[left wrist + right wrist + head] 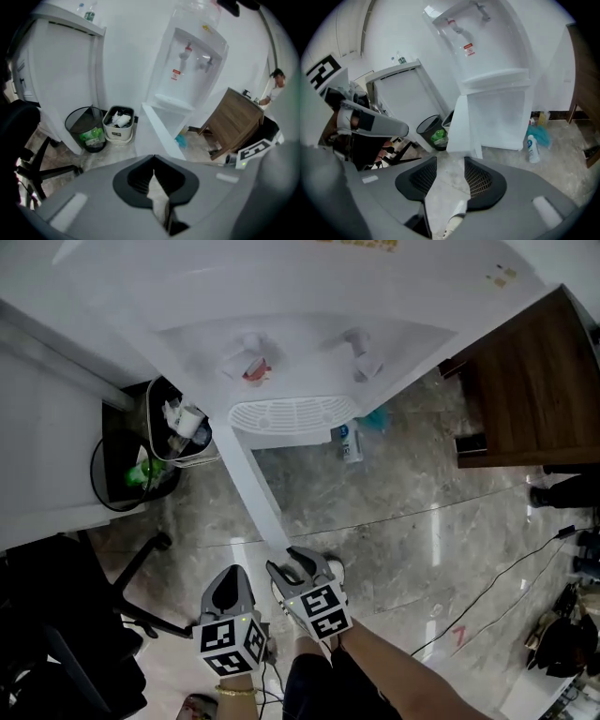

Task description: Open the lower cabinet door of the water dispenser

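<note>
The white water dispenser (300, 324) stands ahead, and its lower cabinet door (255, 488) is swung out towards me, edge-on. In the right gripper view the door (461, 126) hangs open at the left of the bare white cabinet opening (501, 117). My right gripper (295, 563) hovers just short of the door's free edge; its jaws (450, 159) are open with only floor between them. My left gripper (230, 577) sits beside it to the left, a little further back. Its fingertips (153, 157) meet, holding nothing. The door (157, 136) shows beyond them.
A black wire bin (141, 474) and a small white bin (183, 427) stand left of the dispenser. A bottle (352, 442) lies on the marble floor under it. A wooden cabinet (534, 390) is at the right, an office chair (56, 615) at the lower left, a cable (497, 582) across the floor.
</note>
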